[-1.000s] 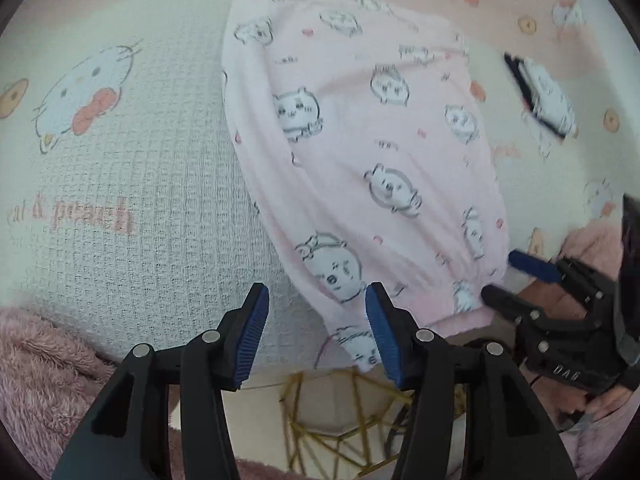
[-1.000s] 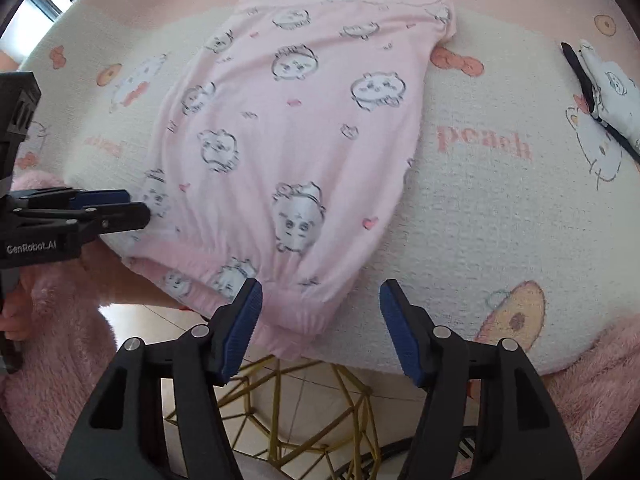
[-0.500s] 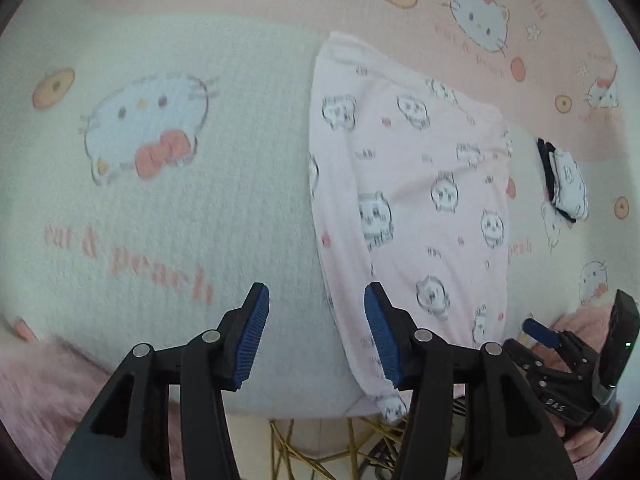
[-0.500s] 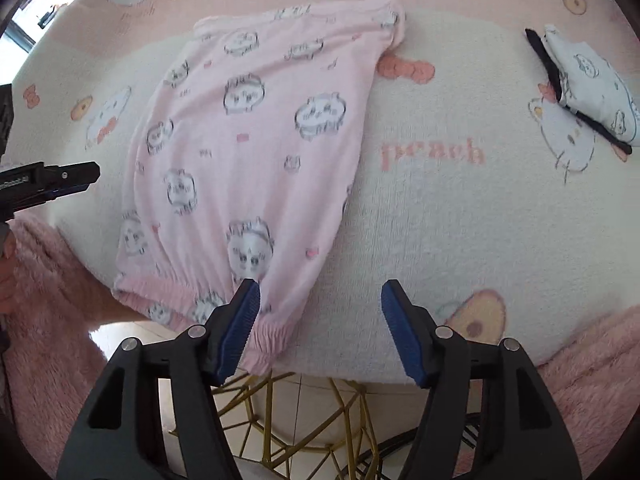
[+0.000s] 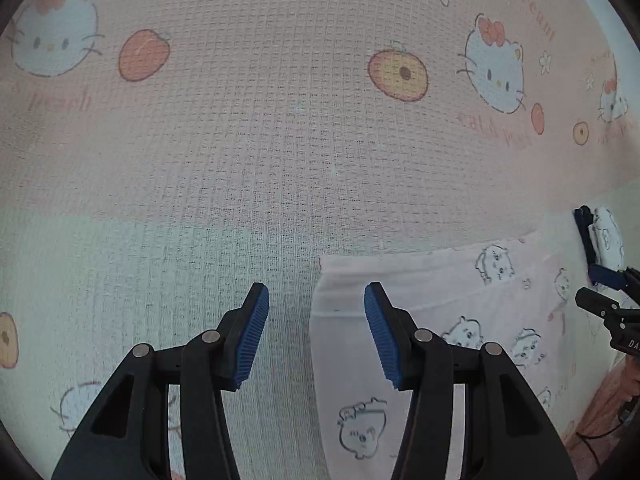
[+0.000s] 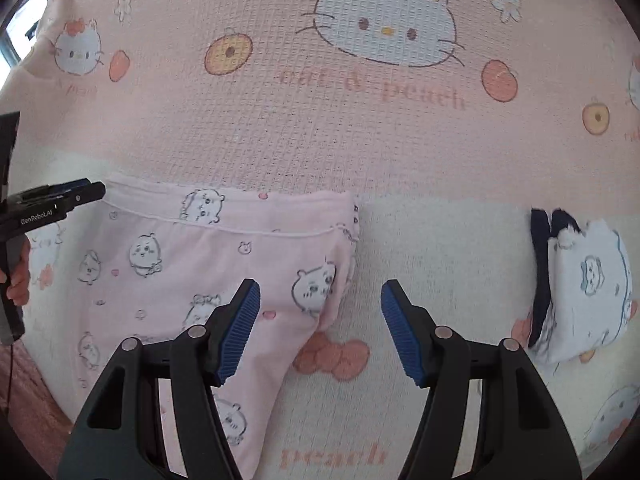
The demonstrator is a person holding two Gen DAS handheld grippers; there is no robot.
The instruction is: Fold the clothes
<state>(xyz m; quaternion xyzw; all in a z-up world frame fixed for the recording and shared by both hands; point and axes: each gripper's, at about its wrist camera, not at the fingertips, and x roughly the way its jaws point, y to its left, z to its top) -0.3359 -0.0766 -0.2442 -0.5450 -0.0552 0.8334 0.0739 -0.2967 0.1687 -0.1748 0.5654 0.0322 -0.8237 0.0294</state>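
Pink pajama trousers (image 6: 168,280) printed with white cartoon animals lie flat on the blanket. Their waistband end (image 5: 420,276) faces away from me. My left gripper (image 5: 316,336) hovers over the waistband's left corner. Its jaws are closing, with the cloth's edge below the gap and the pads not touching it. My right gripper (image 6: 320,328) stands open over the right corner (image 6: 344,240), and nothing is pinched. The left gripper (image 6: 60,200) also shows at the left edge of the right wrist view, and the right gripper (image 5: 600,292) at the right edge of the left wrist view.
A waffle-weave cat-and-peach blanket (image 6: 440,240) covers the surface. A folded white garment with dark trim (image 6: 588,280) lies to the right of the trousers. A person's hand (image 6: 18,276) holds the left gripper's handle above pink fluffy fabric (image 6: 24,380).
Both grippers have travelled from the cuffed hem at the near edge, along the trousers, to the far waistband corners. The left jaws have narrowed a little.
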